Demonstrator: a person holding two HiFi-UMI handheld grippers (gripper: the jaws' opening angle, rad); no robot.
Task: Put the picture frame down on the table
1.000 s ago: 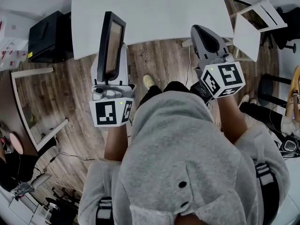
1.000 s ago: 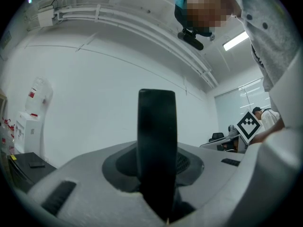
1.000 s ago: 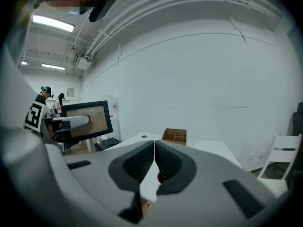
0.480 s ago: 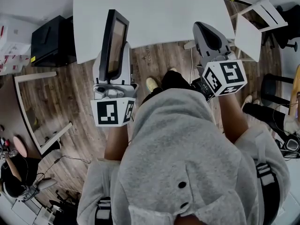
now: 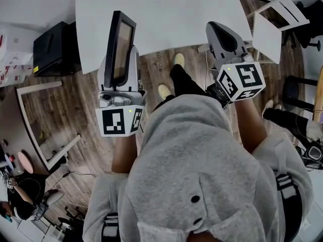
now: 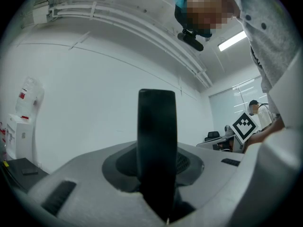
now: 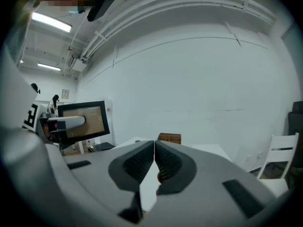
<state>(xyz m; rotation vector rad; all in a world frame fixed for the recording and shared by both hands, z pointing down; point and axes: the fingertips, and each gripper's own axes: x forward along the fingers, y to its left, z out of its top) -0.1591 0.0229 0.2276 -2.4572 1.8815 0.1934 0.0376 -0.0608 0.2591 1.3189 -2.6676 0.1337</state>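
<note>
Your left gripper (image 5: 122,64) is pinching the picture frame (image 5: 121,39) upright, the table (image 5: 171,9) edge is just ahead, and your right gripper (image 7: 154,148) is pressed together empty, so I'd guess you're mid-carry and next reach forward and lower it flat.

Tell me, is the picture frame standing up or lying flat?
Standing up. The left claw grips the picture frame on its edge, and it is not lying on the table.

left tool (image 5: 129,59): jaws clamped, about level | right tool (image 5: 221,32): jaws together, empty
</note>
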